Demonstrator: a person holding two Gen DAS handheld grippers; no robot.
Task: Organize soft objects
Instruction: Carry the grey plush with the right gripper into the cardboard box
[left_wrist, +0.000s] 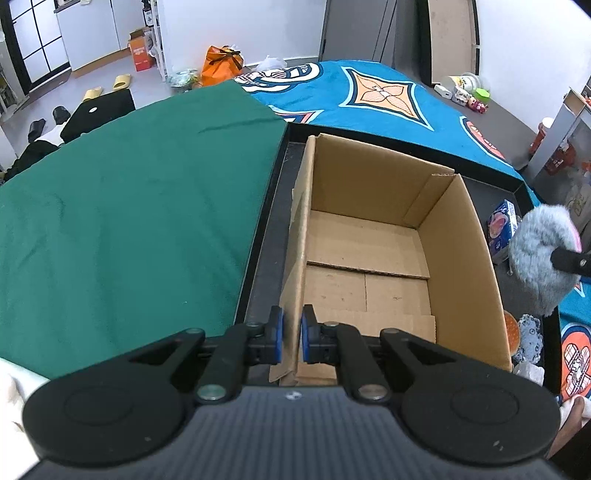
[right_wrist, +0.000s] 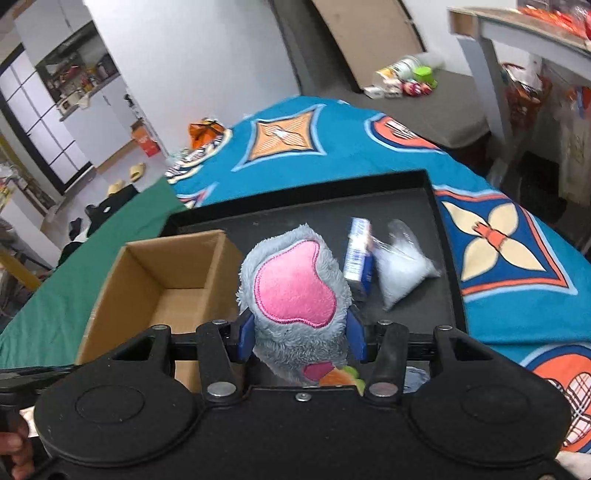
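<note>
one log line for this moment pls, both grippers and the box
left gripper: shut on cardboard box wall | right gripper: shut on grey plush toy, beside box | box: empty

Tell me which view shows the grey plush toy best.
Right wrist view: the grey plush toy fills the centre, its pink patch facing the camera, clamped by the right hand-held gripper. Left wrist view catches only its fuzzy back at the right edge, beyond the cardboard box.

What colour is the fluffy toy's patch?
Bright pink, on the grey plush toy; the right wrist view shows it best.
</note>
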